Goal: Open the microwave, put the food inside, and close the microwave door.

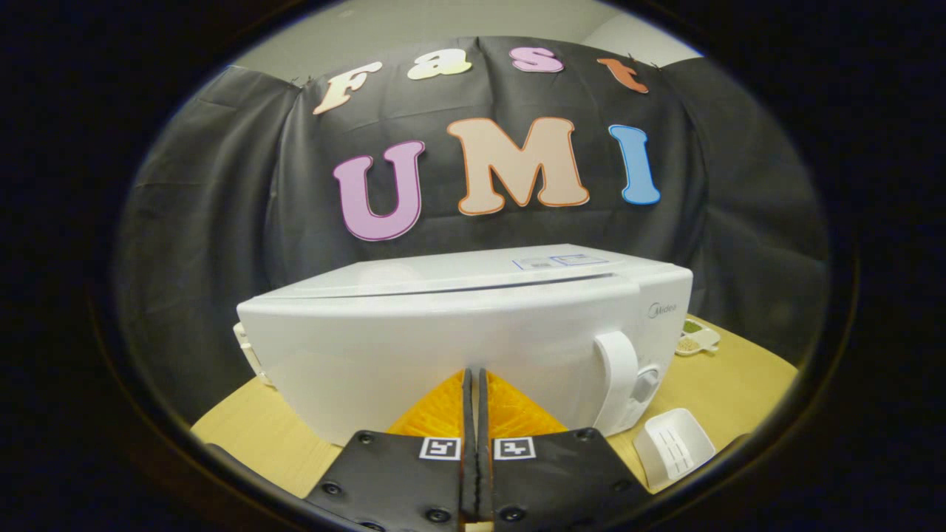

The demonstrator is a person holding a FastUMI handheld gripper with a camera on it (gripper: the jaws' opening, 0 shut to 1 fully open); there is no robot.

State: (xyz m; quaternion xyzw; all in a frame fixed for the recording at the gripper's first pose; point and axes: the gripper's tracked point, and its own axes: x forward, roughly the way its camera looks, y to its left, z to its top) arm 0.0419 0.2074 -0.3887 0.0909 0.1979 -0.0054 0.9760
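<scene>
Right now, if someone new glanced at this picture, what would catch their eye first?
The big white microwave on the wooden table just ahead of the fingers, its door shut and its handle toward the right side. Next, the gripper itself, its fingers pressed together with nothing between them, pointing at the door. A small white tray sits on the table beside the microwave's handle side.

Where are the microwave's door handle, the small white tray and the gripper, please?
door handle [619, 369], gripper view, middle of its curved bar.
white tray [674, 446], gripper view, its ribbed floor.
gripper [475, 380], gripper view, between its closed fingertips.

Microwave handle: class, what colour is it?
White, like the microwave body; the handle shows in the gripper view, beyond the shut gripper.
</scene>
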